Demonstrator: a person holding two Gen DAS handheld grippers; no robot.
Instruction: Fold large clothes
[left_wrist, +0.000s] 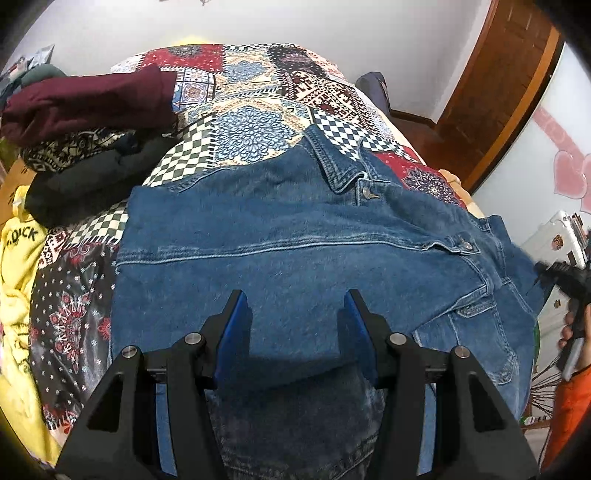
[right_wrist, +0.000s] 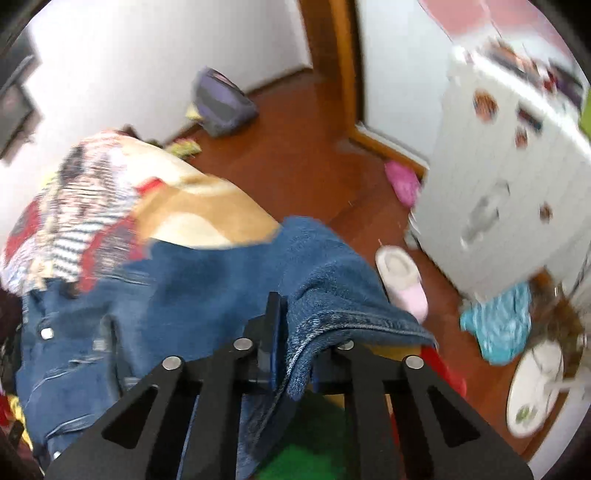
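Right claw (right_wrist: 295, 325) clamped on denim jacket (left_wrist: 295, 236) hem, left claw (left_wrist: 295, 314) half-wide above.

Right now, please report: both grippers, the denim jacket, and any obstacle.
Left gripper open above denim jacket, holding nothing. Right gripper shut on jacket's edge. Jacket spread on patchwork bedspread. Clothes pile beside it, not blocking.

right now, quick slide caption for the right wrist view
Right claw shut on the denim jacket's edge, beside the patchwork bed.
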